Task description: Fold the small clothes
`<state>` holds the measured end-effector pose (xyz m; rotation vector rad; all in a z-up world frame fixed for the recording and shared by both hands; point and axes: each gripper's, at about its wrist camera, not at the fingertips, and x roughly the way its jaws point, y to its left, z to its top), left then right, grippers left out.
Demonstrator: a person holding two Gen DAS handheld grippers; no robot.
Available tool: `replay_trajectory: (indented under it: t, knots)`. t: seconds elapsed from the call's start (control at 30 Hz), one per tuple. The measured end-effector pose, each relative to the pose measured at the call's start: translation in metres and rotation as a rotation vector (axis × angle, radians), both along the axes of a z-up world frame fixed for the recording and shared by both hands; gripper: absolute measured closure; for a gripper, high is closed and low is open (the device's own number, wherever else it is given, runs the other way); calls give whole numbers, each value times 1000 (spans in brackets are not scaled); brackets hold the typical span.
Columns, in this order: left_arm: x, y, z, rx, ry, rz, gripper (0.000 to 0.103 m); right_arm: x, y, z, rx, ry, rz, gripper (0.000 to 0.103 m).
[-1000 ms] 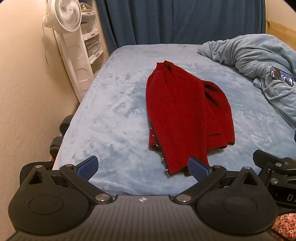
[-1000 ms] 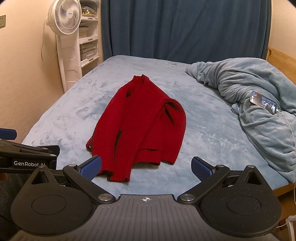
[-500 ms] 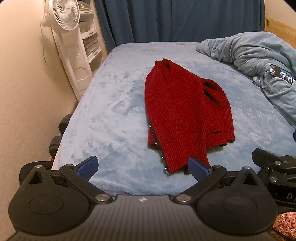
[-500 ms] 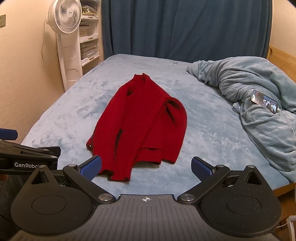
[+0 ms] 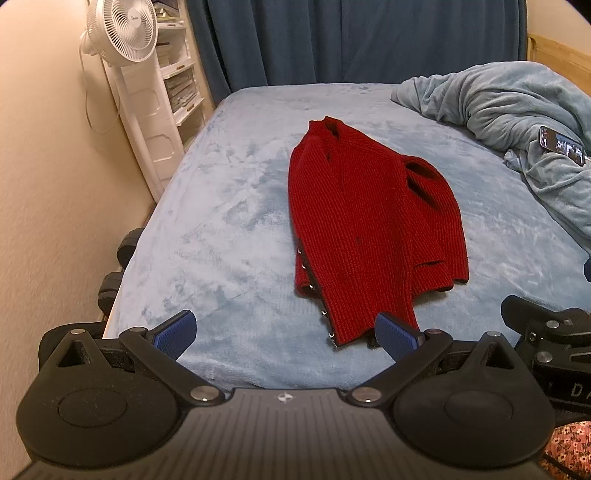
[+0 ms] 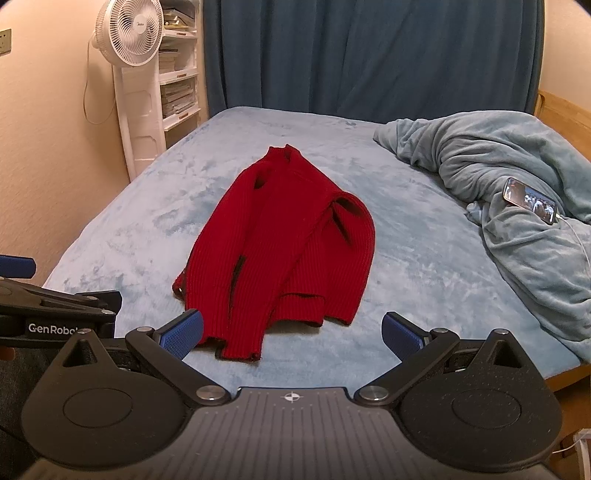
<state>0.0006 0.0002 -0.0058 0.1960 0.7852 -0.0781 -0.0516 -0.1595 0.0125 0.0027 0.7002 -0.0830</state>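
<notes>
On the bed [image 5: 221, 236], a red knitted cardigan [image 5: 362, 229] is laid lengthwise near the middle of the pale blue cover, collar toward the far curtain [image 6: 369, 55] and hem toward the near edge. It appears already folded in along its length, with one panel lapped over the other and a cuff showing near the hem; metal snaps can be seen along its left edge. A rumpled blanket [image 6: 517, 192] with a phone [image 6: 530, 199] resting on it lies well apart to the right, and a white fan [image 5: 122, 29] stands beside the bed at the far left.

The left gripper [image 5: 286, 330] is held just short of the hem with its jaws spread wide and nothing between them; its right pad sits close to the hem's corner in this view, though contact cannot be confirmed. The right gripper [image 6: 293, 330] is likewise held wide open and empty, near the hem's right side.

The step in hand is judged to be the approach for the crosswise fold, hem toward collar. It would be done best if both hem corners were pinched at once, each through all the layers, so that the lapped panel is not left behind. The jaws should be lowered flat to the cover without the plush beneath being caught. The knit is likely to stretch and sag, so an even lift on both sides is advised.
</notes>
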Motion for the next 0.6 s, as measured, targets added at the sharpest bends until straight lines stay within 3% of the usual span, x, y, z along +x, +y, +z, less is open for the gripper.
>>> replay_trajectory:
  t: [0.6]
  knots:
    - [8,-3,-10,13,25,-9,0,8,-5,-7,1,5,-14,1]
